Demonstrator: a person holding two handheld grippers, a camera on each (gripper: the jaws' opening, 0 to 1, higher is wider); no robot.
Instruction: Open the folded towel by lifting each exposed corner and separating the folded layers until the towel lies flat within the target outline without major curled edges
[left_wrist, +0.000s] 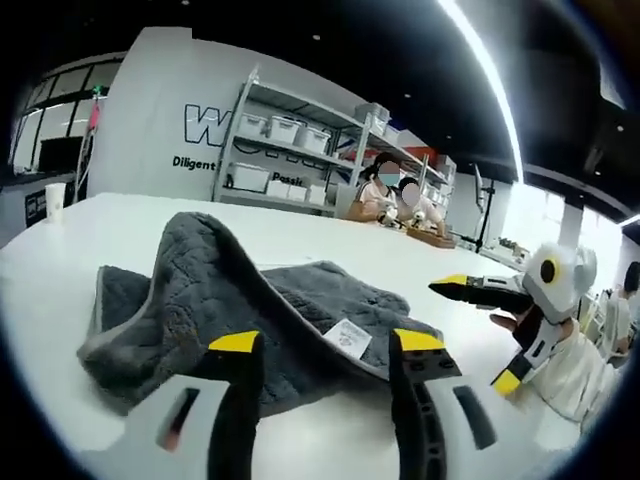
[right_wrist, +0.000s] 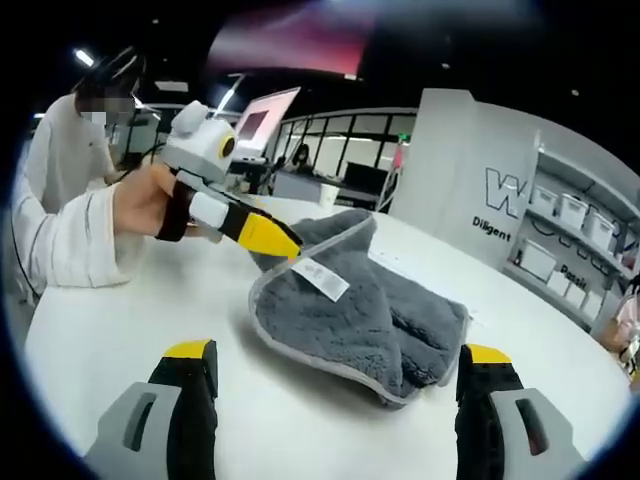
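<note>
Our left gripper (right_wrist: 285, 243) pinches an edge of the grey towel (right_wrist: 365, 305) and lifts it off the white table (right_wrist: 130, 310). Our right gripper (right_wrist: 340, 385) hangs spread wide before it. The towel lies rumpled and half folded, plush, pale-trimmed, with a white label (right_wrist: 320, 279).

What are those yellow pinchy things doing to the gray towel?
A person is unfolding a gray towel on a white table, holding a pinching tool in each hand. The left gripper is at the towel's edge near the white label, where the top layer is raised; whether it pinches the cloth is unclear. The right gripper is open, apart from the towel. The towel is bunched and partly folded, not flat yet.
</note>
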